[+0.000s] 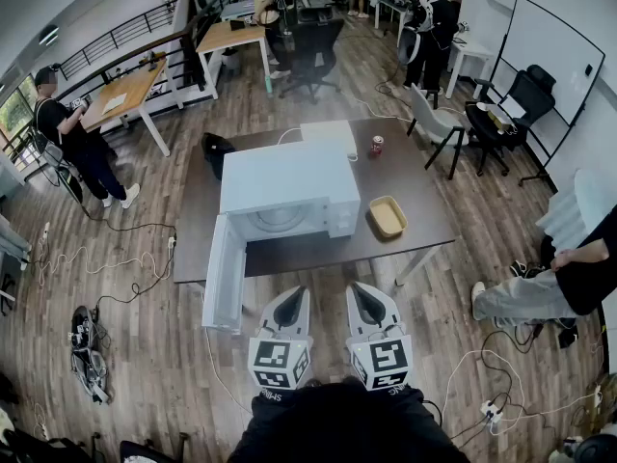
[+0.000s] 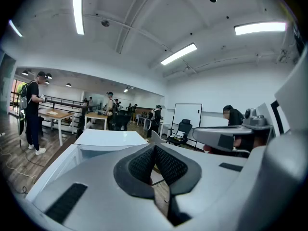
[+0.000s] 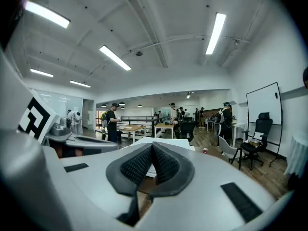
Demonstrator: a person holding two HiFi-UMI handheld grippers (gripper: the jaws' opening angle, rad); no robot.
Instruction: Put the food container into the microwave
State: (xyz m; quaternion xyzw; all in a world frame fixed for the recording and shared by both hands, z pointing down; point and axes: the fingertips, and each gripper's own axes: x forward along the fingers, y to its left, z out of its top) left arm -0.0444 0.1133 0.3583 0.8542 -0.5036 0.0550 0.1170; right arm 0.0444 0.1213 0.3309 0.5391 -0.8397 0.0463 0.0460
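A white microwave [image 1: 287, 189] stands on the dark brown table [image 1: 405, 177] with its door [image 1: 223, 273] swung open toward me at the left. The yellow food container [image 1: 388, 216] lies on the table to the right of the microwave. My left gripper [image 1: 294, 297] and right gripper [image 1: 362, 296] hang side by side in front of the table's near edge, both shut with nothing between the pads. From the left gripper view the microwave [image 2: 109, 139] shows beyond the closed jaws. The right gripper view shows the microwave top [image 3: 163, 142] ahead.
A red can [image 1: 377, 145] stands on the table behind the microwave; the same can [image 3: 205, 151] appears in the right gripper view. A grey chair [image 1: 436, 123] sits at the table's far right. Cables [image 1: 116, 258] trail over the wooden floor. Several people stand around other desks.
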